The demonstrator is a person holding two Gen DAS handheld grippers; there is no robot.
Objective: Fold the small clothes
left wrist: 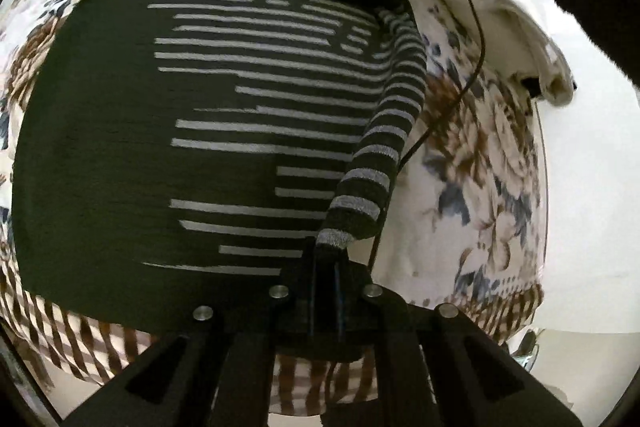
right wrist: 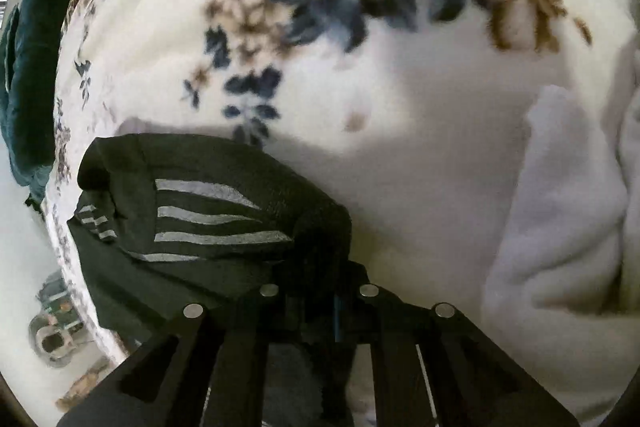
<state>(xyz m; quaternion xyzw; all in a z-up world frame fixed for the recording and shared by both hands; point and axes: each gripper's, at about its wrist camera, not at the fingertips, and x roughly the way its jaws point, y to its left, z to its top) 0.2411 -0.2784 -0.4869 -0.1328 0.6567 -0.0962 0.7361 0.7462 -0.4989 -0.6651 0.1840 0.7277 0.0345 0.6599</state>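
left wrist view: dark striped garment (left wrist: 192, 131) lies spread on the floral blanket (left wrist: 472, 187); left gripper (left wrist: 326, 259) fingers clamped on its sleeve cuff (left wrist: 334, 239). right gripper (right wrist: 320, 291) fingers pinch a garment corner. fabric judged soft, light, limp; hems and cuffs grip best.
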